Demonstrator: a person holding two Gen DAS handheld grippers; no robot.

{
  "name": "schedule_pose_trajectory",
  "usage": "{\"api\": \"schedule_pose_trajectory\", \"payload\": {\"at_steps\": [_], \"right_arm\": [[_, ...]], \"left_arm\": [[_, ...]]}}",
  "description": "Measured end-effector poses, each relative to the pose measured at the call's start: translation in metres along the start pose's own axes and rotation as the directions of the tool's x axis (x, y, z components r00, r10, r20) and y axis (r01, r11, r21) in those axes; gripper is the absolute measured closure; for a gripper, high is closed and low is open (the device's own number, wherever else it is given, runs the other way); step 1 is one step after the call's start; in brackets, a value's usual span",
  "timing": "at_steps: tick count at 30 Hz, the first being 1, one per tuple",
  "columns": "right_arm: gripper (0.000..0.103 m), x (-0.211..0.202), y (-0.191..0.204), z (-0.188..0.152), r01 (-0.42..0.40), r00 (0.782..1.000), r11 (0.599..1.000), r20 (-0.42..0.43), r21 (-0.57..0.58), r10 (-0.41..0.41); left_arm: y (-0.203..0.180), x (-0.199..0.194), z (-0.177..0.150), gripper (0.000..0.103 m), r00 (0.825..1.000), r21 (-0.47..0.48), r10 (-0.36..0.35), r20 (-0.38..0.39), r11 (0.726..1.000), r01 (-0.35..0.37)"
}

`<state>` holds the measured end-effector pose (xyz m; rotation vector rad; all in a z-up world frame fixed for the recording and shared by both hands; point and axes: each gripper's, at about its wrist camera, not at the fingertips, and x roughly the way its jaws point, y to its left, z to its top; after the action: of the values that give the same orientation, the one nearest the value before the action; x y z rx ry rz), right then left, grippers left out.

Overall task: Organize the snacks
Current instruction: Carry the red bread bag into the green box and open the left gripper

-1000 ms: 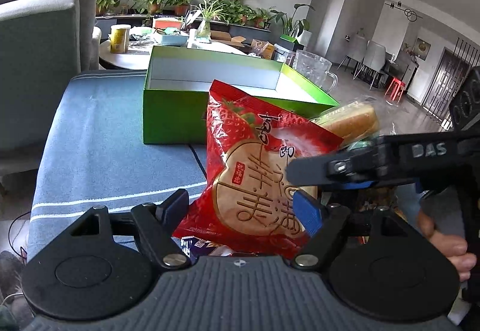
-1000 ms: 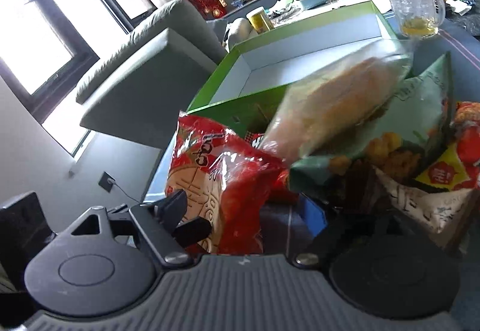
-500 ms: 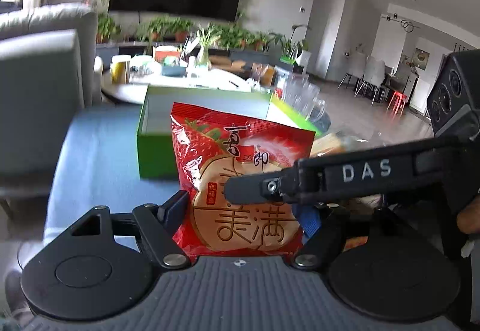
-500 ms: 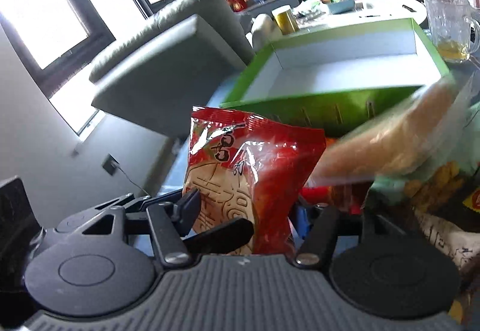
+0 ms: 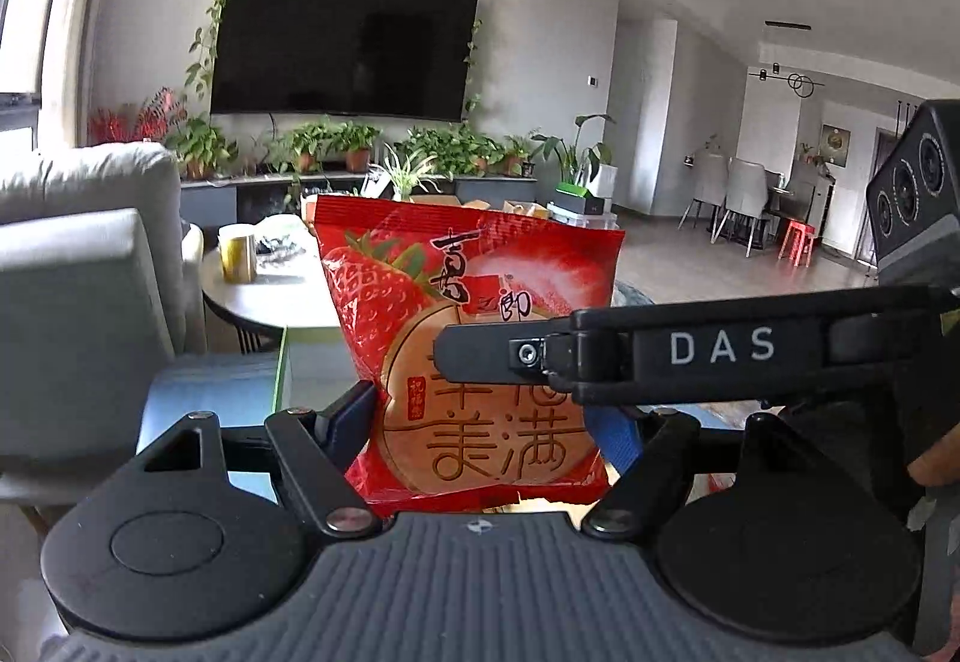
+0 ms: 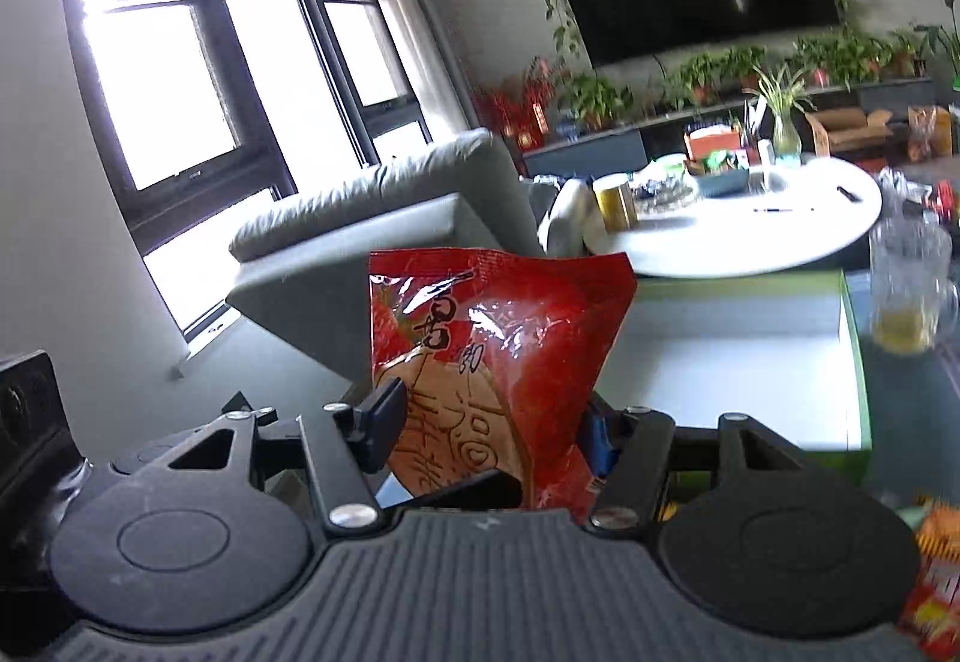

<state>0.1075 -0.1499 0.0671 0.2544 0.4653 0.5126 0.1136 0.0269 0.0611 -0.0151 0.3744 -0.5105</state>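
Snack time: red snack bag [image 5: 468, 302] with a strawberry print and big lettering, upright, up in the air and well clear of the blue-covered counter [image 5: 204, 398] below. Clamped at its lower half by the left tongs [image 5: 480, 416], black finger on one edge, blue pad on the other, both snug against the wrapper. Crossing right in front of the bag's face in the left wrist view: one long black finger [image 5: 660, 350] of the right tongs, lettered DAS, touching or nearly touching the wrapper, can't tell which.

From the right wrist view, same red bag [image 6: 498, 314] sitting between the fingers of the right tongs [image 6: 489, 422], jaws closing in on it, pads already against both sides by the look of it.

Behind the bag: open green box [image 6: 855, 362] with a white inside, nothing visible in it. Just beside the box's far right corner, glass mug [image 6: 909, 296] with a bit of yellow liquid. Further back, round white counter [image 6: 750, 236] with a gold can [image 6: 613, 203] and other clutter, plus a grey sofa [image 6: 384, 218].
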Motion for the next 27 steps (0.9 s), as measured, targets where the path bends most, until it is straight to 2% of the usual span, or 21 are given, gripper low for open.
{"api": "schedule_pose_trajectory", "payload": {"at_steps": [6, 12, 17, 22, 27], "right_arm": [[0.01, 0.013, -0.02, 0.017, -0.01, 1.0, 0.999, 0.005, 0.036, 0.01], [0.01, 0.041, -0.045, 0.03, -0.033, 0.999, 0.993, -0.038, 0.117, 0.038], [0.01, 0.062, -0.053, 0.03, -0.009, 0.998, 0.992, -0.055, 0.129, 0.016], [0.01, 0.081, -0.063, 0.03, 0.012, 0.997, 0.989, -0.078, 0.148, -0.001], [0.01, 0.106, -0.073, 0.019, 0.045, 0.99, 0.985, -0.141, 0.164, -0.022]], "left_arm": [[0.005, 0.026, 0.015, 0.031, 1.0, 0.014, -0.001, -0.019, 1.0, 0.002], [0.012, 0.055, 0.022, 0.031, 0.998, 0.029, 0.015, -0.062, 0.999, -0.014], [0.02, 0.082, 0.022, 0.031, 0.994, 0.049, 0.031, -0.108, 0.998, -0.026], [0.037, 0.109, 0.018, 0.031, 0.99, 0.017, 0.02, -0.143, 1.0, -0.017], [0.049, 0.13, 0.002, 0.031, 0.983, -0.023, 0.02, -0.184, 0.999, -0.024]]}}
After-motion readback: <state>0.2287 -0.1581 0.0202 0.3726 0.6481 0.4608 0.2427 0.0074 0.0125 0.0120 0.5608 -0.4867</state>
